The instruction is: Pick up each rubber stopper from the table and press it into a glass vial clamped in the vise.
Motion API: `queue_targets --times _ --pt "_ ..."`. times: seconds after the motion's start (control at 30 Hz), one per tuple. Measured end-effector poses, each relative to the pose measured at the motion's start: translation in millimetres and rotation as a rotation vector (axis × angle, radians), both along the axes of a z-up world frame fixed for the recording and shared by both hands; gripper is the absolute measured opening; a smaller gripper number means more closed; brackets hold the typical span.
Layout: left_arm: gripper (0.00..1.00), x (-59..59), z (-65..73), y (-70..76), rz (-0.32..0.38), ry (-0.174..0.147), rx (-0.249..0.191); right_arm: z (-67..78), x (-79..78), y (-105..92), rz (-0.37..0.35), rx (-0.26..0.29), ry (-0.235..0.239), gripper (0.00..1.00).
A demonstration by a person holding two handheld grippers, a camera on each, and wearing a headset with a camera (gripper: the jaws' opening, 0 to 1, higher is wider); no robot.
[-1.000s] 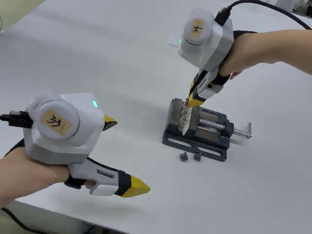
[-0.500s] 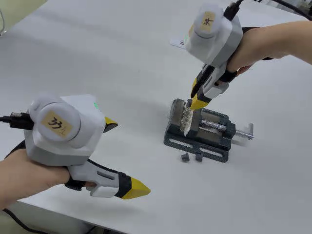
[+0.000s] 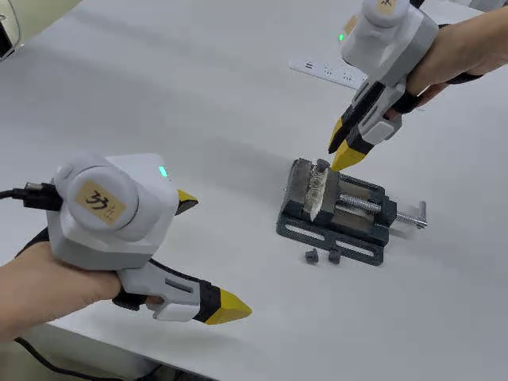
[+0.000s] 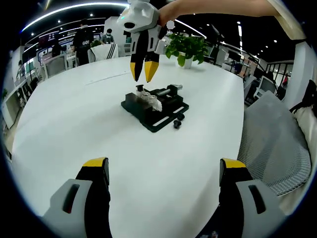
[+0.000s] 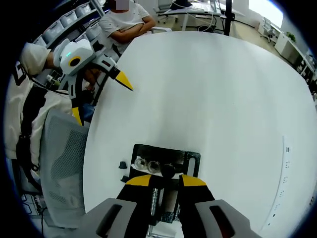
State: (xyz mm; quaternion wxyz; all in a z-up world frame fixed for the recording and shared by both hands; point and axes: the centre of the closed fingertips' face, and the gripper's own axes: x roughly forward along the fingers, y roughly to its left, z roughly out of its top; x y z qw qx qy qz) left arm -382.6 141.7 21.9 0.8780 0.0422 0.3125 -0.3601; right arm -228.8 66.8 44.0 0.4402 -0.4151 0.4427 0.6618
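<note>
Head view: one stopper (image 3: 321,165) was seated in the vials (image 3: 315,192); two loose stoppers (image 3: 310,256) were left; left gripper (image 3: 210,252), right gripper (image 3: 343,152) were released.

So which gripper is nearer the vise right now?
Right. The right gripper hangs just above the vise; the left gripper is far off, by the near edge of the table.

A potted plant (image 4: 185,47) stands at the white desk's (image 3: 159,95) far edge, a grey mesh chair (image 4: 277,148) beside the desk, light strips (image 4: 69,9) above it
</note>
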Motion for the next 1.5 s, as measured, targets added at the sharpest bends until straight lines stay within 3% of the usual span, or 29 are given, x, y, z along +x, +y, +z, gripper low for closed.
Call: queue_targets --times 0.17,0.57,1.2,1.5 --pt "0.92 2.6 -1.8 0.0 0.007 0.004 -0.004 -2.0 -5.8 3.1 0.013 0.001 0.041 0.13" --pt "0.91 2.6 -8.5 -2.7 0.006 0.022 -0.014 -10.2 -8.3 6.1 -0.004 -0.008 0.069 0.11" --pt "0.91 4.9 -7.9 -1.3 0.013 0.012 -0.011 -11.4 -4.8 5.2 -0.013 -0.009 0.065 0.06" --pt "0.9 4.0 -7.9 -1.2 0.015 0.011 -0.009 -11.9 -4.3 5.7 0.014 -0.004 0.04 0.06"
